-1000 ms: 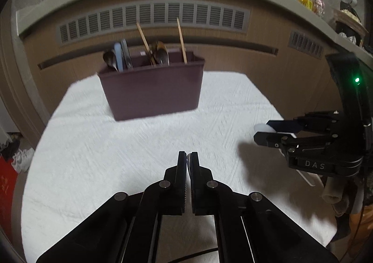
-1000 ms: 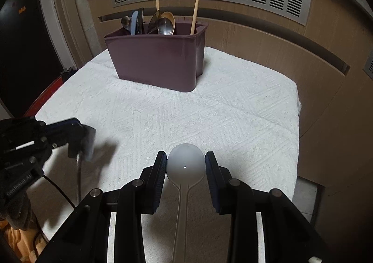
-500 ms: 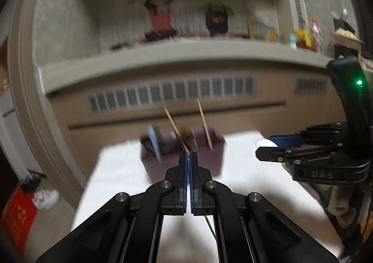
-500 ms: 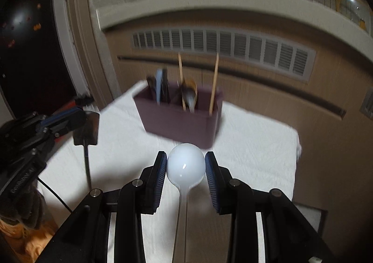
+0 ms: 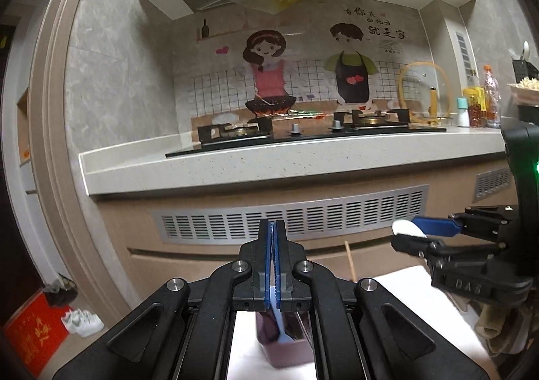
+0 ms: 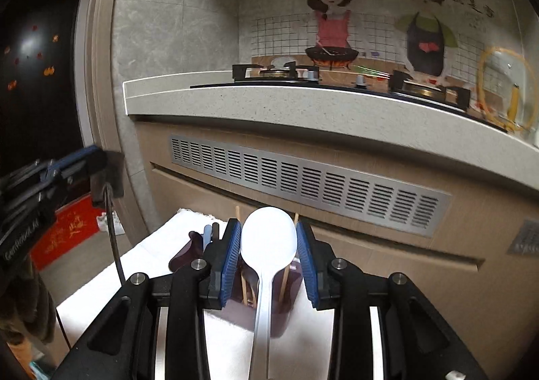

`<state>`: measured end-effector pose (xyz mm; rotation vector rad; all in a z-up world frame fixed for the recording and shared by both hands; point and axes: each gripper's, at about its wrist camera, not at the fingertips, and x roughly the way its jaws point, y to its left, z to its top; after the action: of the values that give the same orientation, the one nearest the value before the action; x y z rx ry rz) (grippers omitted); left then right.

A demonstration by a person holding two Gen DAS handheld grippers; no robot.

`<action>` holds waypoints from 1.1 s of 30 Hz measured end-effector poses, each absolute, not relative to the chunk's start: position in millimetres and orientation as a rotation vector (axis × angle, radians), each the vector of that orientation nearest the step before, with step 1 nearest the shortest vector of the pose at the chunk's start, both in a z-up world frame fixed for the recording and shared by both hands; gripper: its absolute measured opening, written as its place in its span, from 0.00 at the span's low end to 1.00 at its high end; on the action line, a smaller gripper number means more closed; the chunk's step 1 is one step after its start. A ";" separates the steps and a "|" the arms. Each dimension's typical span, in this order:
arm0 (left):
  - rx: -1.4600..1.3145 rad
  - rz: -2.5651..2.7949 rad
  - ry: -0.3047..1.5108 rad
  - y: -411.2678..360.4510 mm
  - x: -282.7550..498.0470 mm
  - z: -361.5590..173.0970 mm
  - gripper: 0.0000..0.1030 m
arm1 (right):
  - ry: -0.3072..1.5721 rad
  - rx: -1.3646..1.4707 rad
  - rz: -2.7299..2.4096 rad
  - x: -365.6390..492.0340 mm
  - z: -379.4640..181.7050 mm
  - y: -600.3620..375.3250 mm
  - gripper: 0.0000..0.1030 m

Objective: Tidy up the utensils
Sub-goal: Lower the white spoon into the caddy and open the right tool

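Note:
My right gripper (image 6: 268,232) is shut on a white plastic spoon (image 6: 264,255), its bowl between the blue pads and its handle running back toward the camera. The left wrist view shows the same gripper (image 5: 407,232) at the right with the white bowl poking out. My left gripper (image 5: 273,228) is shut. The right wrist view shows this gripper (image 6: 97,166) pinching the flat head of a dark utensil (image 6: 107,177), whose thin handle hangs down. A maroon caddy (image 6: 281,316) holding spoons and chopsticks (image 5: 350,262) stands on the white cloth (image 6: 151,265), low behind the fingers.
Ahead runs a stone counter (image 5: 269,164) with a gas hob (image 5: 303,130) and a vent grille (image 6: 303,184) below it. A red mat (image 5: 30,336) and white shoes (image 5: 82,322) lie on the floor to the left. Bottles (image 5: 478,107) stand at the counter's right end.
Both grippers have risen and tipped upward together. The caddy and cloth have slid to the bottom of both views, and the counter and wall now fill them. Both grips are unchanged.

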<state>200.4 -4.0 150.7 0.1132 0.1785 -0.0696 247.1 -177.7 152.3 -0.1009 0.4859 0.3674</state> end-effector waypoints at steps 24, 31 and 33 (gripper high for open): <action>0.119 -0.224 0.367 -12.8 152.6 67.8 0.01 | 1.201 -0.302 0.381 223.2 -46.6 -181.1 0.50; 0.110 -0.234 0.379 -15.1 151.5 64.4 0.01 | 1.212 -0.254 0.349 236.4 -39.9 -179.8 0.52; 0.116 -0.231 0.377 -14.9 150.3 63.6 0.01 | 1.235 -0.279 0.338 240.0 -46.2 -171.8 0.43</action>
<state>150.3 -14.9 63.6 0.1156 0.3768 -0.2309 240.0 -171.8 -46.2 -0.2794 1.2354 0.3382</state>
